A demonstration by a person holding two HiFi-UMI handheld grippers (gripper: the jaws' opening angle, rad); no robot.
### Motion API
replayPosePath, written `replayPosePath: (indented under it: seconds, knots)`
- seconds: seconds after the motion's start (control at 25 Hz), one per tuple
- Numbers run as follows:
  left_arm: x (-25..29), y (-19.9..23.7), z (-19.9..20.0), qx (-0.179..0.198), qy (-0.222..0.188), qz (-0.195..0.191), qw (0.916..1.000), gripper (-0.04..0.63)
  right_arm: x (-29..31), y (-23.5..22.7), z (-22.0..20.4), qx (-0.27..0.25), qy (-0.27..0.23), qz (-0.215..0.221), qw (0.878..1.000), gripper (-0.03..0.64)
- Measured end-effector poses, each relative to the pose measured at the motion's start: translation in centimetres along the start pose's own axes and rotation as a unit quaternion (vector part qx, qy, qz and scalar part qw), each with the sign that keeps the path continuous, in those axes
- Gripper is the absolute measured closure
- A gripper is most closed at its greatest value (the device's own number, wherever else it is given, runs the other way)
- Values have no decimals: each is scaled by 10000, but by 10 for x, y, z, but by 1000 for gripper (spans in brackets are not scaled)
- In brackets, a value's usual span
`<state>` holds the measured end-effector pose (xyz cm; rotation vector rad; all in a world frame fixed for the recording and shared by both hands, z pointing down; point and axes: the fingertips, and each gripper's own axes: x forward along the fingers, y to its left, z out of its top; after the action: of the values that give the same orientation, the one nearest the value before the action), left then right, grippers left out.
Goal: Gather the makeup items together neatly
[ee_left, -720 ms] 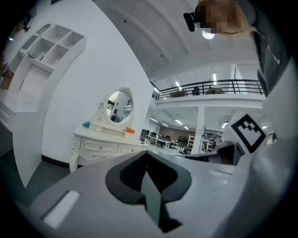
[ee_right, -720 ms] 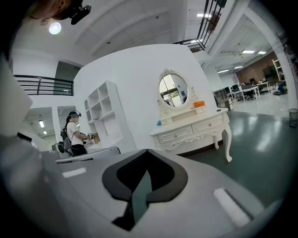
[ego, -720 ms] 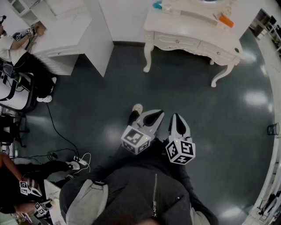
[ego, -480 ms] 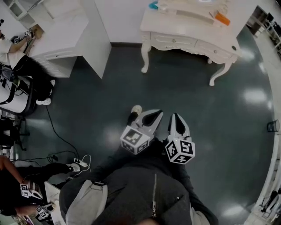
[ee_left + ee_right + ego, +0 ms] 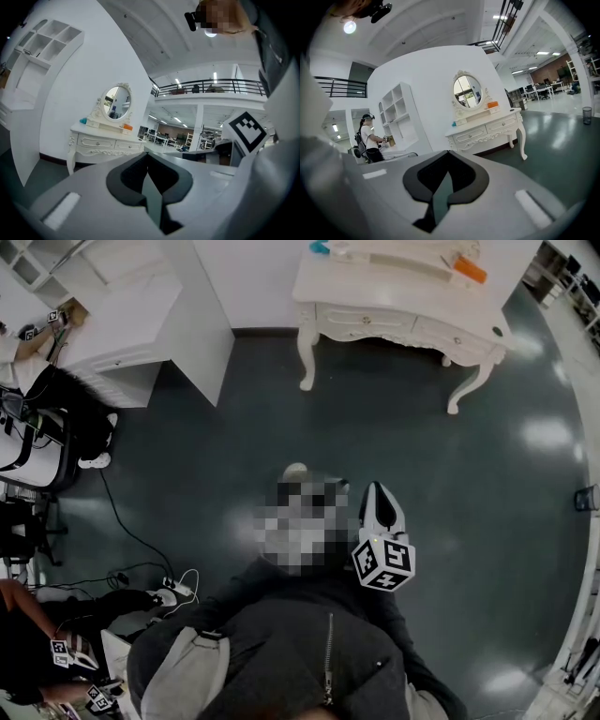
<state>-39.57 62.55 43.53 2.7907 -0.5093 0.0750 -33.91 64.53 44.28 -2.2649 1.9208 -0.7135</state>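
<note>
Left claw (image 5: 148, 161) and right claw (image 5: 448, 159) are held closed together, nothing between them, well apart from the white surface (image 5: 375, 285) on which makeup items (image 5: 471, 271) are seen. Approach is judged in hand. Next, the surface must be reached and a claw opened.

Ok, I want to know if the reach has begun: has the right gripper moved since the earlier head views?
No. The right gripper sits just as far from the shoe on the floor as before, jaws shut.
</note>
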Motion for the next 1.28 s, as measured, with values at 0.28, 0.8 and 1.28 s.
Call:
replayPosePath:
  seconds: [0.28, 0.8, 1.28]
  knots:
    - [7, -1, -9, -99, 120, -32, 9999, 586, -1, -6, -7, 39, 138, -21, 9999, 614]
    - [55, -4, 4, -28, 231, -417, 9989, 586, 19, -38, 17, 101, 29, -277, 9996, 614]
    - [118, 27, 21, -68, 250, -435, 9987, 586, 71, -71, 49, 131, 34, -367, 9992, 614]
